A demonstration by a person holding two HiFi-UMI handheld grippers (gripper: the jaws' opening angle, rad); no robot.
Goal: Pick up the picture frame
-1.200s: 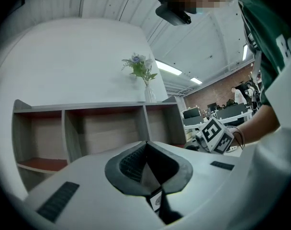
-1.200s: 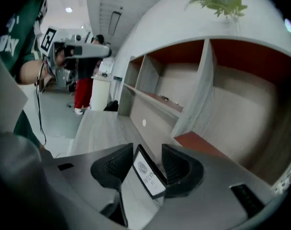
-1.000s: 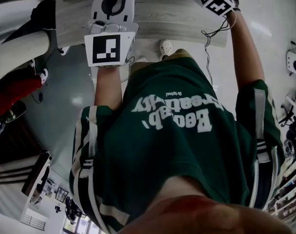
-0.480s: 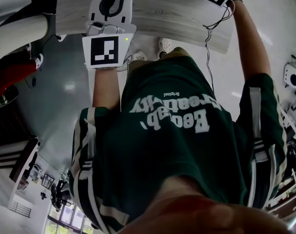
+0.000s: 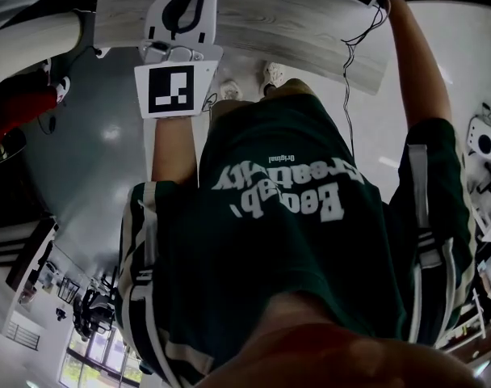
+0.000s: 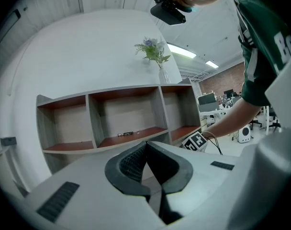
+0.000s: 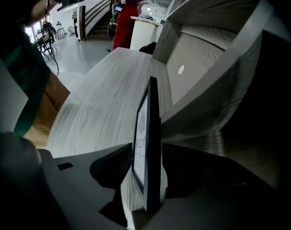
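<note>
A slip or swing of the picture frame [image 7: 148, 143] is to be feared on lifting, since it is judged to be pinched only along a narrow strip by the right gripper [image 7: 146, 166], whose jaws are clamped on both its faces as it stands upright on the wooden table top [image 7: 102, 109]. Beyond the table top one shelf unit [image 6: 112, 91] of three compartments is counted, then one table top, one picture frame, two grippers and one flower vase [image 6: 160, 68]. The left gripper [image 6: 146, 150] is held above the table top, its jaws pressed together on nothing.

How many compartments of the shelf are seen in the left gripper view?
3, in one row of the shelf: the left compartment, the middle compartment and the right compartment. The left gripper covers what is below, so more may be hidden.
</note>
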